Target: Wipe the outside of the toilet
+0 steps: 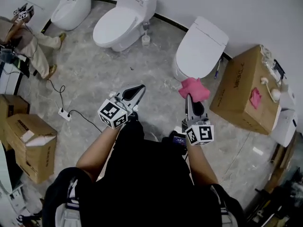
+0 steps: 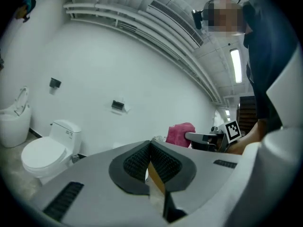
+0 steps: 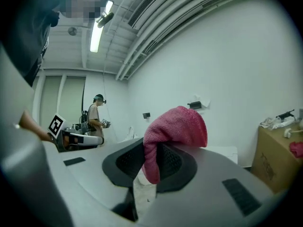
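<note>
My right gripper (image 1: pixel 190 97) is shut on a pink cloth (image 1: pixel 194 89), which bunches over the jaws in the right gripper view (image 3: pixel 176 131). It hangs just in front of a white toilet (image 1: pixel 201 48) with its lid closed, at the upper right. My left gripper (image 1: pixel 137 91) is shut with nothing in it; its pads (image 2: pixel 150 161) meet. It hovers over the grey floor, below a second white toilet (image 1: pixel 124 18). That toilet (image 2: pixel 45 150) also shows at the left of the left gripper view, where the pink cloth (image 2: pixel 179 134) peeks beyond the jaws.
A third toilet (image 1: pixel 72 4) stands at the top left beside another person (image 1: pixel 28 44). A large cardboard box (image 1: pixel 246 91) with items on top sits right of the near toilet. More boxes (image 1: pixel 31 141) stand at the left. A power strip and cable (image 1: pixel 64 112) lie on the floor.
</note>
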A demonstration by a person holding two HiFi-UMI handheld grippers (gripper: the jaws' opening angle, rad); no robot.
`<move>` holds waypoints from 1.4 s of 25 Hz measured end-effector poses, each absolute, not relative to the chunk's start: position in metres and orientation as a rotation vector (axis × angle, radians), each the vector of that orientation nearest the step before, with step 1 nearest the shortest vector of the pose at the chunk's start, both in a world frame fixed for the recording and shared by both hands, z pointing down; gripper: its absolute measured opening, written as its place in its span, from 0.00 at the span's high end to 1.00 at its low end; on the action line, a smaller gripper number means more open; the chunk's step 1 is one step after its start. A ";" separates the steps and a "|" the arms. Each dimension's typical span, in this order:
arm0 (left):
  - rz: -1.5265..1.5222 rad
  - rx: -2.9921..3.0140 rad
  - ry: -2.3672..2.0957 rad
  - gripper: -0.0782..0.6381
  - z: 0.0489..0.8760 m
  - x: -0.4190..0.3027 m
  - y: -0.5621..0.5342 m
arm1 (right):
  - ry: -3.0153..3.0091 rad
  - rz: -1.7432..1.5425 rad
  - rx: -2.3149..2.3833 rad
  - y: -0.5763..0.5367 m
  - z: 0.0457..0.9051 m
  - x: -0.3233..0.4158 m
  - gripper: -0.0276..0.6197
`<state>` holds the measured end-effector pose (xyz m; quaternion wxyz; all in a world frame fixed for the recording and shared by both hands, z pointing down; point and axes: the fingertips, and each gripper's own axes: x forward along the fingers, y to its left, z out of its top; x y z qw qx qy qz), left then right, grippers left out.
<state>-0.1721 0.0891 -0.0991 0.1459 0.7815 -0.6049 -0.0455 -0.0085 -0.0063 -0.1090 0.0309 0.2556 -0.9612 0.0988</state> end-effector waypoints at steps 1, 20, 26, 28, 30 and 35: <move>-0.120 2.283 -1.690 0.87 -0.095 -0.178 0.080 | -2.947 0.289 0.831 -0.007 -0.107 -0.015 0.85; 0.111 2.512 -1.460 0.87 0.184 -0.174 -0.085 | -2.800 0.196 0.825 -0.114 0.212 -0.075 0.85; 0.129 2.538 -1.506 0.87 0.269 -0.193 -0.124 | -2.804 0.119 0.768 -0.159 0.316 -0.124 0.85; 0.147 2.576 -1.506 0.87 0.282 -0.196 -0.132 | -2.797 0.089 0.800 -0.174 0.341 -0.138 0.85; 0.172 2.614 -1.519 0.87 0.289 -0.201 -0.133 | -2.772 0.064 0.845 -0.186 0.369 -0.152 0.85; 0.174 2.688 -1.587 0.87 0.286 -0.213 -0.129 | -2.707 0.070 0.937 -0.221 0.414 -0.184 0.85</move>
